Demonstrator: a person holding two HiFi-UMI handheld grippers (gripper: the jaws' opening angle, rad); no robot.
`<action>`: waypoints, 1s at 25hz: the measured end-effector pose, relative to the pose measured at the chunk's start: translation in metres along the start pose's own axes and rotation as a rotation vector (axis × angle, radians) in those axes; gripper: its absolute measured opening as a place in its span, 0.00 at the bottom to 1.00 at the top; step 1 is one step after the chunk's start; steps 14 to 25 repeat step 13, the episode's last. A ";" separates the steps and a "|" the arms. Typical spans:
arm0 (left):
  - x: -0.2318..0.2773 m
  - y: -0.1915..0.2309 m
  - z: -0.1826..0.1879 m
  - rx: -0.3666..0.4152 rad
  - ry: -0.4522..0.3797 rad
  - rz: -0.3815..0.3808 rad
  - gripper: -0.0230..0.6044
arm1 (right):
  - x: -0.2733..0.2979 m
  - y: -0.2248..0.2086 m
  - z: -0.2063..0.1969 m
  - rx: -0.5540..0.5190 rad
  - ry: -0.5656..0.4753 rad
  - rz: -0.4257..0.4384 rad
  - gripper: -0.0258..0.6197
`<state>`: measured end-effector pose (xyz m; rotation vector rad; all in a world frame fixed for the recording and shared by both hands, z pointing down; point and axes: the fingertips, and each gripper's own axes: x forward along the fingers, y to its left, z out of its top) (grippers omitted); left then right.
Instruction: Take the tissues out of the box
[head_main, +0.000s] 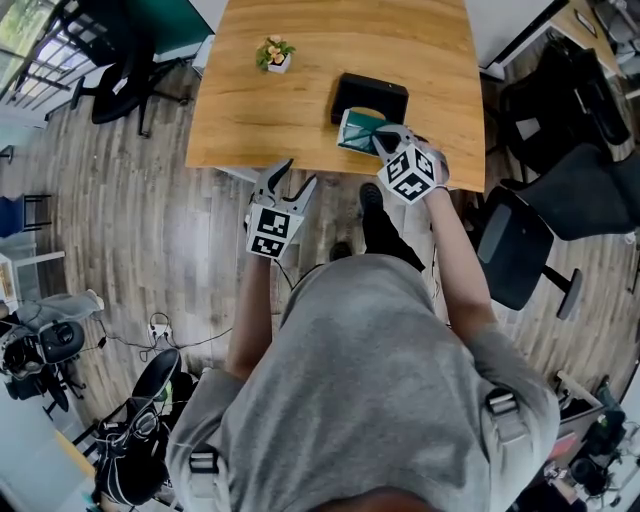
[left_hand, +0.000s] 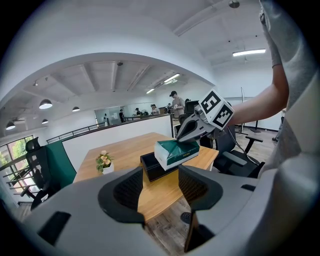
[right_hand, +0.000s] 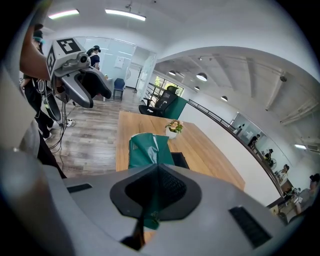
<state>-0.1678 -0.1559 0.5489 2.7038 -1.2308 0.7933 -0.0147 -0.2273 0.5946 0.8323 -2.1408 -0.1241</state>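
A green tissue pack (head_main: 358, 130) hangs tilted just above and in front of the black box (head_main: 372, 96) on the wooden table (head_main: 300, 120). My right gripper (head_main: 386, 140) is shut on the pack's near end. In the right gripper view the green pack (right_hand: 144, 149) runs into the closed jaws of the right gripper (right_hand: 156, 172). From the left gripper view the pack (left_hand: 176, 151) is lifted over the box (left_hand: 151, 168). My left gripper (head_main: 291, 182) is open and holds nothing, off the table's near edge over the floor.
A small potted plant (head_main: 274, 53) stands at the table's far left. Black office chairs (head_main: 530, 250) crowd the right side, and another chair (head_main: 110, 70) is at the far left. Bags and cables (head_main: 130, 440) lie on the wood floor to my left.
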 end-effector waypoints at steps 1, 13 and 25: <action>-0.001 -0.001 0.000 0.001 0.001 0.000 0.42 | -0.001 0.001 0.000 -0.003 0.001 -0.002 0.05; -0.009 -0.014 -0.008 0.016 0.013 -0.013 0.42 | -0.008 0.017 -0.005 0.000 0.004 -0.005 0.05; -0.009 -0.014 -0.008 0.016 0.013 -0.013 0.42 | -0.008 0.017 -0.005 0.000 0.004 -0.005 0.05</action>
